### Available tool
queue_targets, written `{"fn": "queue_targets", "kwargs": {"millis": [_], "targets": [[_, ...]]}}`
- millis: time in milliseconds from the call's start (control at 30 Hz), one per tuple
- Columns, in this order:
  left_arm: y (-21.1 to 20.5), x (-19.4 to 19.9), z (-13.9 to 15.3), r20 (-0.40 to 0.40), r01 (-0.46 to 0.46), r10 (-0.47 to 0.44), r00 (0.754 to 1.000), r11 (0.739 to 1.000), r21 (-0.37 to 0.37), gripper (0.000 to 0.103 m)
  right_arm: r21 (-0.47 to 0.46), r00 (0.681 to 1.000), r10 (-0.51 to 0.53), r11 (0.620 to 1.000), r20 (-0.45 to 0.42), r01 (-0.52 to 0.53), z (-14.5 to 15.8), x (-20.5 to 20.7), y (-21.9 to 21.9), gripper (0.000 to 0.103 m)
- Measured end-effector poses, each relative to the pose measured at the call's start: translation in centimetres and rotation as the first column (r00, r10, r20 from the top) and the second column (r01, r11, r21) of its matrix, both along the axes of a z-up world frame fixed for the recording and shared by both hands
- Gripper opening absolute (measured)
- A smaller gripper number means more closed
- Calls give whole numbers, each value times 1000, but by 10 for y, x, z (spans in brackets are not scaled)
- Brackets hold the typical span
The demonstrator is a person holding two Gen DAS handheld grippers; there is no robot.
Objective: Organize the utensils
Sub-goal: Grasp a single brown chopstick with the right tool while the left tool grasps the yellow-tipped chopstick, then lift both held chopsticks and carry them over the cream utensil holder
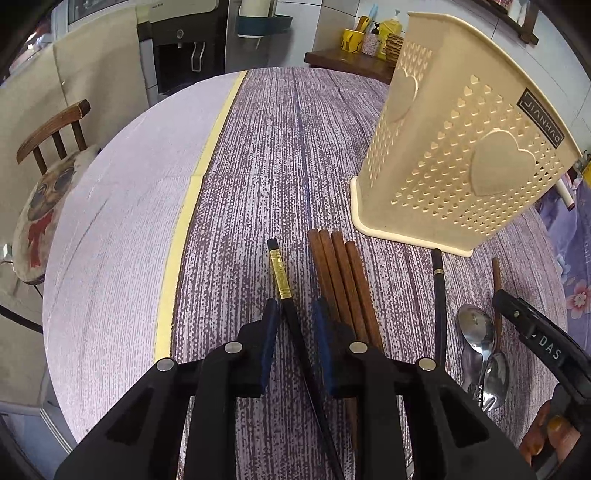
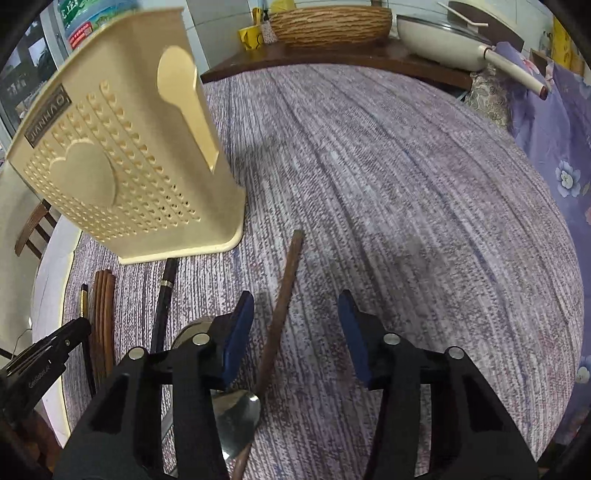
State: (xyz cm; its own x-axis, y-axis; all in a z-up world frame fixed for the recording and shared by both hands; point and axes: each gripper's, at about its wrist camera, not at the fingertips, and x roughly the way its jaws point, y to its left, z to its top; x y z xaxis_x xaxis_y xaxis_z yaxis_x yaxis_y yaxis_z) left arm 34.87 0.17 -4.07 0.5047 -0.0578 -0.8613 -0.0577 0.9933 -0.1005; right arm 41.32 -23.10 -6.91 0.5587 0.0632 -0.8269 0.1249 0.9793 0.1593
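Observation:
A cream perforated utensil holder (image 1: 461,147) stands on the table; it also shows in the right wrist view (image 2: 122,155). My left gripper (image 1: 295,314) is open, low over the table, its jaws either side of a black chopstick with a gold band (image 1: 280,275). Several brown wooden chopsticks (image 1: 340,273) lie just right of it. Another black chopstick (image 1: 439,295) and two metal spoons (image 1: 480,350) lie further right. My right gripper (image 2: 295,314) is open over a single brown chopstick (image 2: 284,295), with a spoon (image 2: 236,417) below its left finger.
The table has a purple striped cloth (image 2: 406,203) with a yellow stripe (image 1: 192,206) at its left. A wooden chair (image 1: 55,147) stands at the left. A wooden shelf (image 2: 332,51) behind holds a woven basket (image 2: 332,22) and a white pan (image 2: 443,40).

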Motion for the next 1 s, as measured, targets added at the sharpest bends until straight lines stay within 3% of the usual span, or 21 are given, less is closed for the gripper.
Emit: {"fn": "queue_targets", "kwargs": {"millis": [267, 600, 1000], "targets": [[-8, -8, -2, 15, 5, -6, 1000, 999, 44, 20, -127, 1000, 21, 992, 11, -20, -6, 5, 22, 38], [-9, -2, -3, 12, 16, -17, 1000, 996, 86, 11, -145, 997, 71, 987, -8, -71, -2, 16, 35, 12], [-4, 10, -3, 11, 13, -14, 1000, 997, 70, 9, -105, 996, 90, 990, 0, -89, -5, 26, 16, 11]]}}
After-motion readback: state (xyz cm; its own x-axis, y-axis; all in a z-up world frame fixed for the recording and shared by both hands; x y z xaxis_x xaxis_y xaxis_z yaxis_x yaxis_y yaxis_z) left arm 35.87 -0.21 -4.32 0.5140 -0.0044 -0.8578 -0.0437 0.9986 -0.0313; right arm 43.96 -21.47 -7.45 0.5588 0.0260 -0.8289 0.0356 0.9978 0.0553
